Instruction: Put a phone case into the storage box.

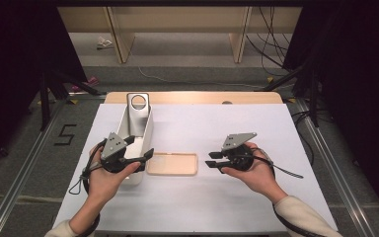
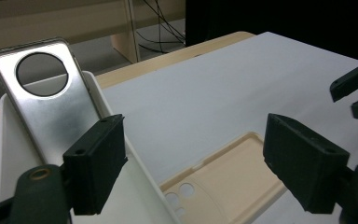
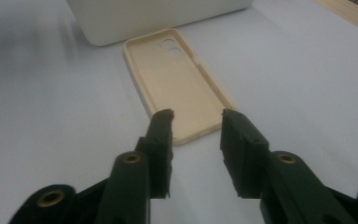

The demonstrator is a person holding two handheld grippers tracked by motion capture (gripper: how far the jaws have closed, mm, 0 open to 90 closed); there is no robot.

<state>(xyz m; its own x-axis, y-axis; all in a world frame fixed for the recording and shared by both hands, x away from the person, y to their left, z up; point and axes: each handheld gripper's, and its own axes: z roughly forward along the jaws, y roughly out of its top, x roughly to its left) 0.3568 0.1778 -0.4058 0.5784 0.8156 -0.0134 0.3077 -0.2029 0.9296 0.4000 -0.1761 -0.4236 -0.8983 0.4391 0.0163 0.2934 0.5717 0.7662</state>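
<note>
- The left gripper, in the person's left hand, hovers at the near end of the white rectangular plastic tray, which stands on the left part of the white table top. Its jaws stand wide apart with nothing between them; in the left gripper view one pad sits over the tray's right wall.
- A silver metallic phone back panel with a round camera hole leans upright in the tray's far end, its long axis running near to far. It lies ahead of the left jaws, apart from them.
- The beige flat rubbery phone case lies open side up on the table top, just right of the tray's near end and between the two grippers. Its long axis runs left to right, and its camera cut-outs sit at the left end, next to the tray.
- The right gripper, in the person's right hand, points left at the case's right short end. Its jaws are partly closed with a narrow gap, clamped on nothing; in the right gripper view the tips sit just above that end.
- By my judgement the right gripper is the nearer one to the case, lined up along its length, so a short push left would put the end edge between the pads.
</note>
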